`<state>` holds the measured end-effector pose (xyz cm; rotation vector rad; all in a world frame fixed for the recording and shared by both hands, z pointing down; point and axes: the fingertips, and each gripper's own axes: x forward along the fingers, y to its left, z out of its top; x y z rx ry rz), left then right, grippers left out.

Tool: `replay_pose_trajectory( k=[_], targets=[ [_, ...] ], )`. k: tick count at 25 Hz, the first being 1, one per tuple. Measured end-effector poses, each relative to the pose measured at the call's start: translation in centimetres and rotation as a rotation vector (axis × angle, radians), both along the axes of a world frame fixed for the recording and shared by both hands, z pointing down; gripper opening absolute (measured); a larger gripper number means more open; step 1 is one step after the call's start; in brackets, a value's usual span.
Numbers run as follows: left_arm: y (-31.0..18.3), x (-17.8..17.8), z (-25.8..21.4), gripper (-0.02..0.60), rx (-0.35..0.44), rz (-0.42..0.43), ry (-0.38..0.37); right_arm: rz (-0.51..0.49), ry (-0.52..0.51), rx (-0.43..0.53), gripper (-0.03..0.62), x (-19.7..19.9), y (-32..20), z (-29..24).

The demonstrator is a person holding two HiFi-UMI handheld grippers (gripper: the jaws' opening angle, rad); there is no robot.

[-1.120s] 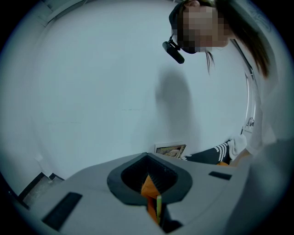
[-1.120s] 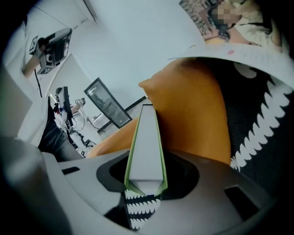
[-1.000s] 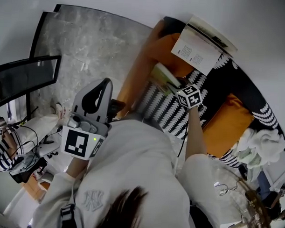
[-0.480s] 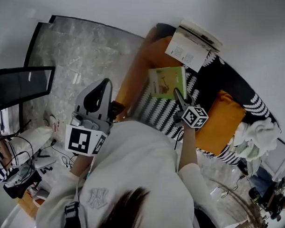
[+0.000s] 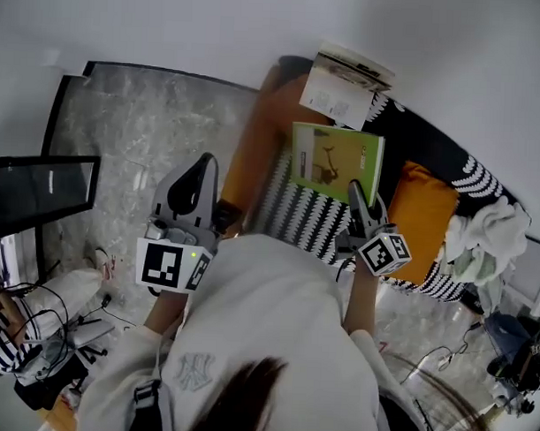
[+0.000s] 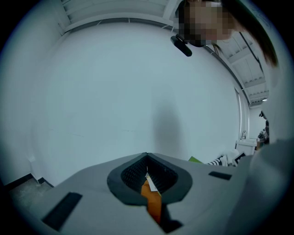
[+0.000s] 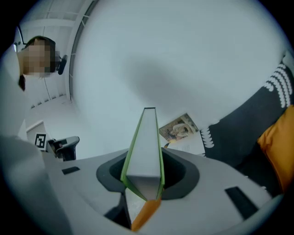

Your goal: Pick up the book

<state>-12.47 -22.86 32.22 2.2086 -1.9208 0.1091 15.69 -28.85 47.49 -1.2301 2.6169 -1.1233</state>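
White wall (image 5: 171,21), grey marble floor (image 5: 141,117), patterned sofa (image 5: 301,211). Two books: green book (image 5: 335,161) clenched in right gripper (image 5: 359,197) jaws, open book (image 5: 343,85) on sofa. Left gripper (image 5: 199,164) jaws together, empty.

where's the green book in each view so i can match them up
Head view: green book upper middle, cover showing, held by the right gripper.
Left gripper view: only a green sliver at lower right, probably it.
Right gripper view: the book edge-on at centre, between the jaws.
Shared landmark: black-and-white cover.
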Motion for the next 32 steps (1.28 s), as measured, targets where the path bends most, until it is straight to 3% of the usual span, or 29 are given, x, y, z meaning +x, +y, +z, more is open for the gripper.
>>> replay_pose_trajectory(
  k=[4,11,17,27,32],
  targets=[
    [0.7,0.6,-0.9,0.009,0.034,0.022,0.006,0.043,0.006,0.09,0.149,0.7,1.3,-5.6],
    [2.5,3.2,-1.8,0.009,0.075,0.091,0.011,0.044,0.186,0.232,0.149,0.8,4.9,-11.7],
    [3.4,6.3,-2.1,0.009,0.067,0.165,0.054,0.033,0.294,0.262,0.149,0.0,8.6,-12.9],
    [3.5,6.2,-0.8,0.009,0.039,0.178,0.08,-0.096,0.506,0.337,0.149,-3.0,12.0,-13.3],
    [3.8,5.9,-1.0,0.009,0.044,0.172,0.083,-0.08,0.466,0.385,0.149,-4.0,11.9,-15.1]
  ],
)
